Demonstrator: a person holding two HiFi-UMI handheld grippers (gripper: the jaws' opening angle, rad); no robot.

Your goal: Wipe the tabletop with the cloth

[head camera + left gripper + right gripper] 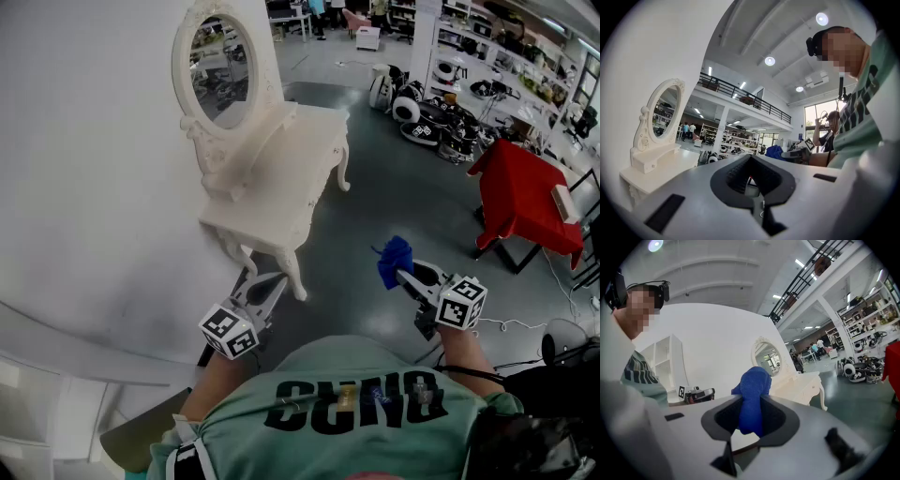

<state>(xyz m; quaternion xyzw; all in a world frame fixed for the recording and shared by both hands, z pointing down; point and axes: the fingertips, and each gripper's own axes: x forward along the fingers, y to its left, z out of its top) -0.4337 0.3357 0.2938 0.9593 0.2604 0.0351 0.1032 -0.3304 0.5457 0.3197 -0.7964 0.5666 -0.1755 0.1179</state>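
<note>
step: approach, wiping not begun | right hand-held gripper (401,274) clenched on blue cloth (394,259), mid-air, lower right | left hand-held gripper (264,281) closed, empty | tabletop (292,171) upper centre, well apart | next: likely lowering cloth flat onto it

Ahead of me a white table (300,159) with curved legs stands on the grey floor (403,197), its long side against the white wall (84,169). An oval mirror (214,58) stands upright on the top's wall-side edge, on a carved base.
</note>
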